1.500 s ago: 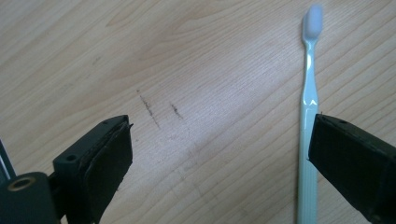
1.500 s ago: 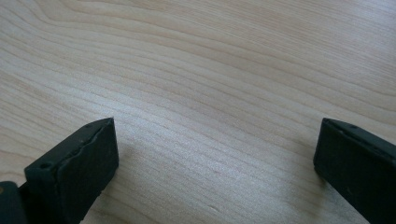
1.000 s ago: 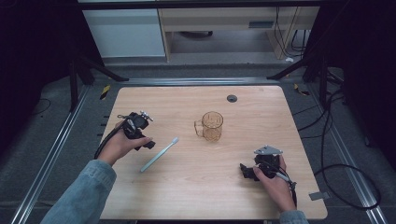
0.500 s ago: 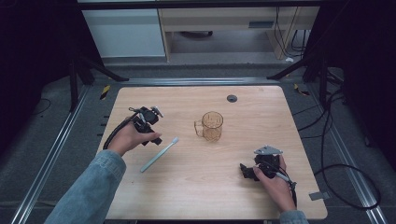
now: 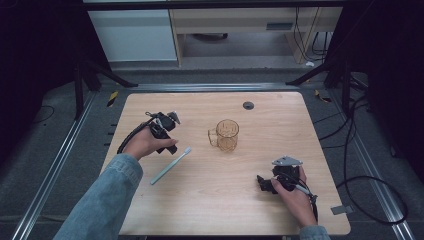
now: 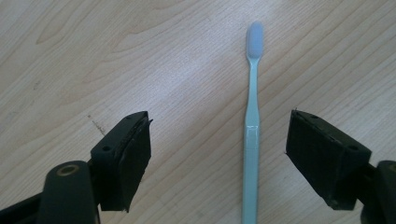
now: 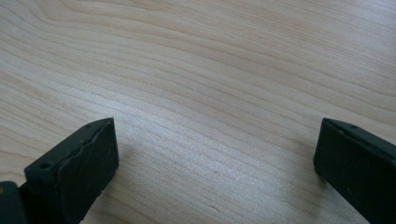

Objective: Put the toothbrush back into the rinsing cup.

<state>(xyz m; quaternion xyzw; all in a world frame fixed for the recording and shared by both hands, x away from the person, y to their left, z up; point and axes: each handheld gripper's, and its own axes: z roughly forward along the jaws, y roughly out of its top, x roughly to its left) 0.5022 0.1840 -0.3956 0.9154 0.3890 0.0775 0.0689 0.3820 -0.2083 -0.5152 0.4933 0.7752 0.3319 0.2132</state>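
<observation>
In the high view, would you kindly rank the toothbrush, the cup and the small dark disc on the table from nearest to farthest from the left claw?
1. The toothbrush, lying on the table just right of and below the left claw.
2. The cup, an amber see-through one, standing farther right near the table's middle.
3. The small dark disc, beyond the cup near the table's far edge.
</observation>
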